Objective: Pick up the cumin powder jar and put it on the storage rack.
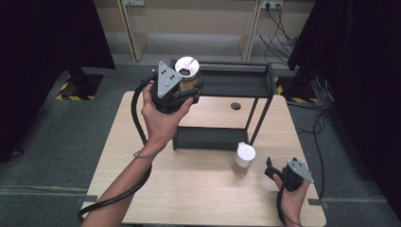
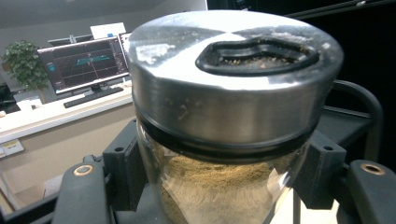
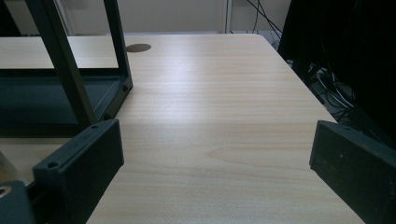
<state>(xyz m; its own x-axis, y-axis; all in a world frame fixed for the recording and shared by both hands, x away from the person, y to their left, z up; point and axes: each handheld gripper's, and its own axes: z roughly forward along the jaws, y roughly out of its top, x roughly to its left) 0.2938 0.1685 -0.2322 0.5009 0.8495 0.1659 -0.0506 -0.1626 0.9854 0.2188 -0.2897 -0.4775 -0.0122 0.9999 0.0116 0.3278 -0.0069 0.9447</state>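
Note:
My left gripper [image 1: 188, 87] is raised over the table's back left and is shut on a glass spice jar [image 1: 187, 70]. The jar has a metal lid [image 2: 233, 79] with a dark pour slot and brown powder [image 2: 215, 191] inside. It hangs upright at the left end of the top shelf [image 1: 236, 82] of a black two-tier rack. A second jar with a white lid [image 1: 245, 154] stands on the table in front of the rack. My right gripper [image 1: 273, 169] rests low at the front right, open, with bare tabletop between its pads [image 3: 79, 168].
The rack's lower shelf [image 1: 210, 138] lies on the wooden table [image 1: 198, 189], and its post [image 3: 60, 88] stands close to my right gripper's left side. A cable hole [image 1: 235, 105] sits at the back. Monitors [image 2: 84, 63] show behind the jar.

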